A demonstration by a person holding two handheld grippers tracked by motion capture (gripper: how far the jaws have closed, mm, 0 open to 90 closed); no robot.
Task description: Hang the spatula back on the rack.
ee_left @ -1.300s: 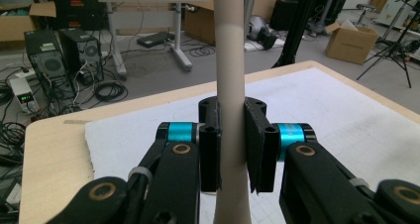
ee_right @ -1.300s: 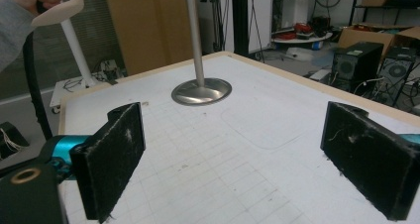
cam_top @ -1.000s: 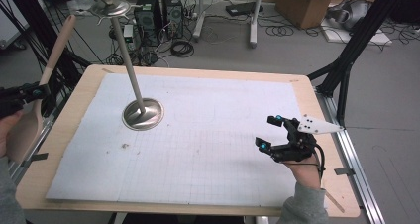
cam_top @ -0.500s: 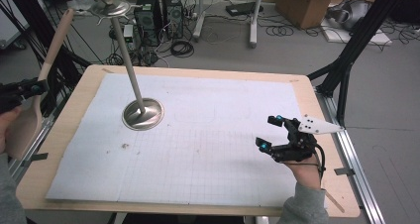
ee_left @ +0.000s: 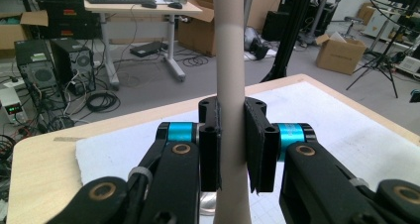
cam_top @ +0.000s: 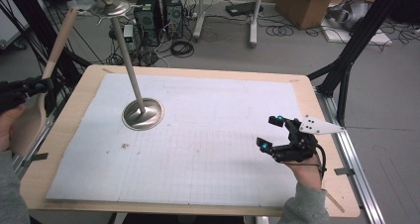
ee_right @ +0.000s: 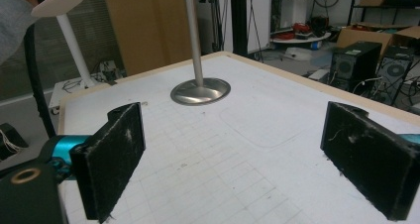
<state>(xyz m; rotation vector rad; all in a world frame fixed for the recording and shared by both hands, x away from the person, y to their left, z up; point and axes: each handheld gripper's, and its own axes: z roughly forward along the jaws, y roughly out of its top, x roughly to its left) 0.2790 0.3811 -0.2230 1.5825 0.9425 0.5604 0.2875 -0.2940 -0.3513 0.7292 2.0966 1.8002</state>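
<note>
— Where was the wooden spoon [cam_top: 47,80]?
— Off the table's [cam_top: 69,110] left edge, clamped upright in the left gripper [ee_left: 232,149].
— And the right gripper [cam_top: 275,133]?
— Wide apart, low over the mat, holding nothing.

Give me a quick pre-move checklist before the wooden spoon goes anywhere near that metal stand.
1. Left gripper shut on the wooden spoon handle: ok.
2. Spoon held clear of the table, off its left edge: ok.
3. Right gripper open, holding nothing: ok.
4. Right gripper away from the metal stand: ok.
5. Stand upright on the white mat: ok.
6. Hook at the stand's top free for the spoon: cannot tell.
</note>
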